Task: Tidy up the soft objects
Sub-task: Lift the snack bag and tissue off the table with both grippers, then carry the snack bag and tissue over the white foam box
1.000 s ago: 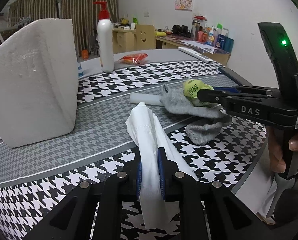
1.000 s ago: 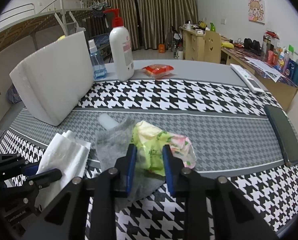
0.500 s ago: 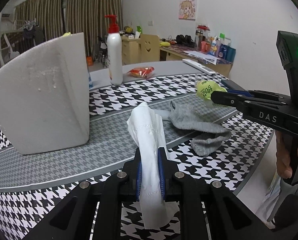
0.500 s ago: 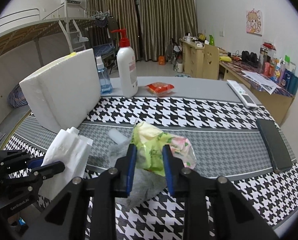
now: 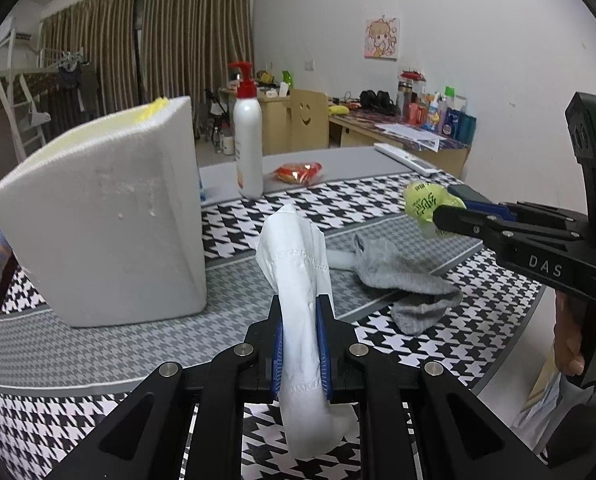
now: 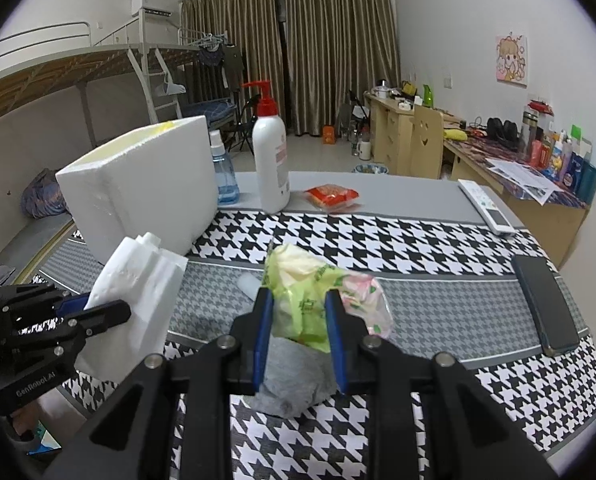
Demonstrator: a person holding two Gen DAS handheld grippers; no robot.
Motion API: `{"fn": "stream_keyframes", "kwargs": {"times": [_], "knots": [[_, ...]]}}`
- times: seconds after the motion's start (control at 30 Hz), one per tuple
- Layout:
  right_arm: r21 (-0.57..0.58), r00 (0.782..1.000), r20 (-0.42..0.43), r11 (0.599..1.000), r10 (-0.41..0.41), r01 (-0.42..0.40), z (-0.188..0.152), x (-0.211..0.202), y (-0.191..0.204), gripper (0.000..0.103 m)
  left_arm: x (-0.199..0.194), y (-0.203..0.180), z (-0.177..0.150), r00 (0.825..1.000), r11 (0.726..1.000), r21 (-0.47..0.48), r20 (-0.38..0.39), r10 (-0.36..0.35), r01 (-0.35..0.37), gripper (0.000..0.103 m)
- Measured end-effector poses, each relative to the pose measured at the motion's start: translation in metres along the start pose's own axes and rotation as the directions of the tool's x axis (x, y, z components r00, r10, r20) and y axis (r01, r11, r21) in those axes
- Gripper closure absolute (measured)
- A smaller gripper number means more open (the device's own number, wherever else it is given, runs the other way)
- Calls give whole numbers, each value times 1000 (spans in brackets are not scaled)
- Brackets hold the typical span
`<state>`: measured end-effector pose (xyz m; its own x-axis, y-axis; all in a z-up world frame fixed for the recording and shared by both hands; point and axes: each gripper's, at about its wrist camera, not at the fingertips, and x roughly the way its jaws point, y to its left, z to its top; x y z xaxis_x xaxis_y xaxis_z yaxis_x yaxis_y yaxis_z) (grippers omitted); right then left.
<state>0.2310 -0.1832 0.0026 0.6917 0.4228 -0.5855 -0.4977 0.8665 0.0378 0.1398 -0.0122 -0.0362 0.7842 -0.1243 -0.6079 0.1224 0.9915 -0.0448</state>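
My left gripper [image 5: 300,342] is shut on a white folded cloth [image 5: 298,280] and holds it above the table; it also shows in the right wrist view [image 6: 137,280]. My right gripper [image 6: 298,340] is shut on a green and pink tissue packet [image 6: 310,292], held above the table; the packet shows in the left wrist view [image 5: 426,202]. A grey sock [image 5: 402,280] lies on the houndstooth tablecloth [image 5: 97,360] below the right gripper, with a small white tube [image 5: 338,258] beside it. A white foam box [image 5: 109,216] stands to the left.
A white pump bottle [image 6: 271,160], a blue spray bottle [image 6: 223,176] and a red snack packet [image 6: 330,196] stand at the back. A remote [image 6: 486,206] and a dark phone [image 6: 546,304] lie at the right. The table edge is close in front.
Both grippers have risen with their loads. The tissue packet has lifted off the grey sock, and the white cloth has come up off the table.
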Motion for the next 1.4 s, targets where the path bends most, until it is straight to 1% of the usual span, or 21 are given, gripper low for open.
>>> {"fn": "stream_keyframes", "kwargs": {"times": [0.27, 0.4, 0.63, 1.13, 1.27, 1.4], "knots": [[-11, 999, 33, 1000, 15, -15, 8, -8, 9, 72, -13, 9, 12, 999, 1000, -5, 43, 16, -15, 87], [-16, 998, 57, 1000, 26, -25, 13, -12, 14, 72, -21, 13, 18, 998, 1000, -9, 62, 6, -6, 87], [-26, 995, 89, 999, 38, -35, 22, -19, 21, 72, -33, 16, 29, 994, 1000, 2, 104, 22, -23, 87], [-54, 990, 135, 998, 47, -40, 41, -27, 33, 72, -53, 24, 52, 983, 999, 16, 181, 40, -44, 87], [-59, 989, 139, 998, 46, -38, 46, -26, 36, 72, -57, 27, 57, 979, 998, 20, 198, 57, -62, 87], [-63, 989, 143, 997, 47, -38, 50, -25, 37, 72, -60, 30, 63, 975, 998, 22, 214, 55, -61, 87]]}}
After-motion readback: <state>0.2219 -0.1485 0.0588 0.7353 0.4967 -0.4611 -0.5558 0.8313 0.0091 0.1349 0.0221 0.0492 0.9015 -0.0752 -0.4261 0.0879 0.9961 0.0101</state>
